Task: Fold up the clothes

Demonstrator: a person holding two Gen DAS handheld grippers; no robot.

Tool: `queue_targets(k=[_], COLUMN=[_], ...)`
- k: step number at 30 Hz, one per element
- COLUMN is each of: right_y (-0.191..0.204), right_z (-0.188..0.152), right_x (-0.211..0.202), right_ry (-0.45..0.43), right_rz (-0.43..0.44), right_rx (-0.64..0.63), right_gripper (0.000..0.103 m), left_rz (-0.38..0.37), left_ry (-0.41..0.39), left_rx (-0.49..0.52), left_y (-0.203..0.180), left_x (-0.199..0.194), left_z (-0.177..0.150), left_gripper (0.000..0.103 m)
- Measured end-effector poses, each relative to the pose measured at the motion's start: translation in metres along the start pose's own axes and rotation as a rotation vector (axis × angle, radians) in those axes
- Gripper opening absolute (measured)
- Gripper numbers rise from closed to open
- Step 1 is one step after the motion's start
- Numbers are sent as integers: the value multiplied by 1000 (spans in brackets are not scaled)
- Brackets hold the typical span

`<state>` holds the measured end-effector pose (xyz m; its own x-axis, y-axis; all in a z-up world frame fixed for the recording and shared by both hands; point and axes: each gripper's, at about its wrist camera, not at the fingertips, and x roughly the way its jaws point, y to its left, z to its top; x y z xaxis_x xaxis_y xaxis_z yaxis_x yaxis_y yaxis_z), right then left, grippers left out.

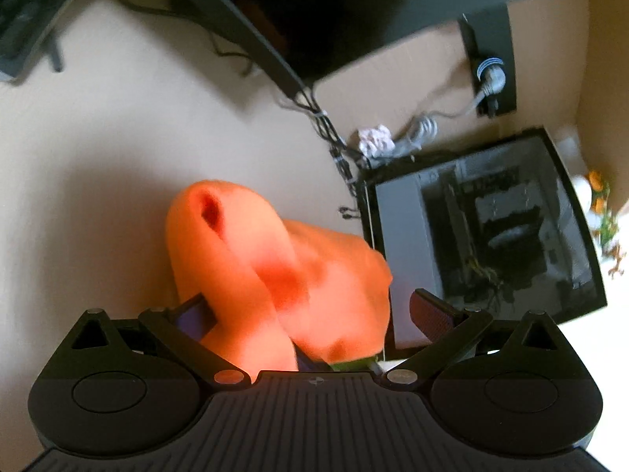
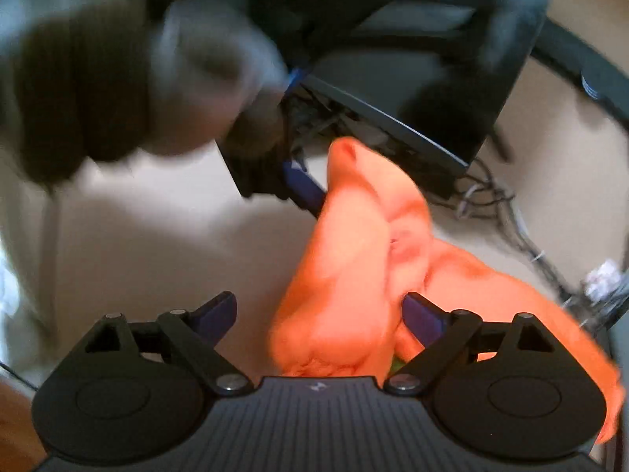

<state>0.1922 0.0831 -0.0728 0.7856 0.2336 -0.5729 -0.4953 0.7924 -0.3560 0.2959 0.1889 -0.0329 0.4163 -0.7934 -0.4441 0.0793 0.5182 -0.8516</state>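
Observation:
An orange garment (image 1: 275, 275) hangs bunched between the two grippers, lifted above the beige floor. In the left wrist view my left gripper (image 1: 306, 310) has its jaws wide apart, with the cloth draped over its left finger (image 1: 192, 314) and filling the gap. In the right wrist view the garment (image 2: 354, 275) lies between the spread fingers of my right gripper (image 2: 318, 314) and spills off to the right. The other gripper (image 2: 298, 185), blurred, meets the cloth's far end there. Whether either gripper pinches the cloth is hidden by the folds.
A glass-sided computer case (image 1: 483, 236) stands on the floor at the right. Cables (image 1: 338, 145) and a crumpled tissue (image 1: 373, 137) lie beside it. A dark desk (image 1: 314, 11) spans the top, a keyboard (image 1: 23, 11) at the far left. The person's blurred arm (image 2: 118, 78) fills the upper left.

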Motion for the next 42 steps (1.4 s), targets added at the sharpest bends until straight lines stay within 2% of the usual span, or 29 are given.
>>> queue_targets(k=[1,2,3,4,7,9,12,16,18,20,22,24,27,29,30,31,33,36,40,42], right_y=[-9,-19,-35,-50,-84,-110,-149,-172,-179,-180,-183,-183,-184,-174,-168,-153,-125,-112,-111,-117], right_z=[2,5,9,11,14,8,-21,-65,-90,-107,-113,-116,-112,-87,-74,-63,-42,-45,-51,-53], right_x=[6,10,10,8,0,0,-2,-10,-15,-23,-32,-38,-53,-62,-67,-70,-75,-84,-62,-45], right_ry=[9,17,18,13,13,41,29,-98,-150,-128,-49,12,2,6,5,-8,-33,-54,-13,23], right_rz=[-12,-22,-15,-1,61,167,397,695,724,604,425,284,127,-45,-127,-206,-337,-191,-118,-101], right_rx=[57,121,218,292,468,679,1134,1616,1770,1790,1697,1600,1424,1071,891,703,348,254,199,206], right_gripper=[70,62,45,36,26,21,18,18,18,18,18,19,21,28,35,48,67,67,67,67], left_rz=[-7,-14,-21,-25,10,42,48,40,44,49,75,116,184,197,199,201,218,234,239,213], left_ry=[-10,-20,-30,-51,-116,-131,-129,-116,-96,-77,-60,-36,-6,18,29,40,72,120,117,96], left_rx=[18,37,55,69,94,98,74,51,59,80,107,144,215,234,238,241,263,301,262,214], left_y=[-5,-9,-14,-17,-14,-9,-1,5,1,-5,-11,-19,-31,-38,-40,-42,-49,-54,-52,-50], left_x=[-3,-6,-9,-13,-29,-34,-34,-29,-15,5,33,60,96,116,125,133,150,170,173,164], left_z=[0,1,1,3,5,4,-2,-12,-14,-13,-10,-8,-9,-9,-9,-10,-15,-16,-6,-4], left_gripper=[103,103,103,103,103,103,103,103,103,103,103,103,103,103,103,103,103,103,103,103])
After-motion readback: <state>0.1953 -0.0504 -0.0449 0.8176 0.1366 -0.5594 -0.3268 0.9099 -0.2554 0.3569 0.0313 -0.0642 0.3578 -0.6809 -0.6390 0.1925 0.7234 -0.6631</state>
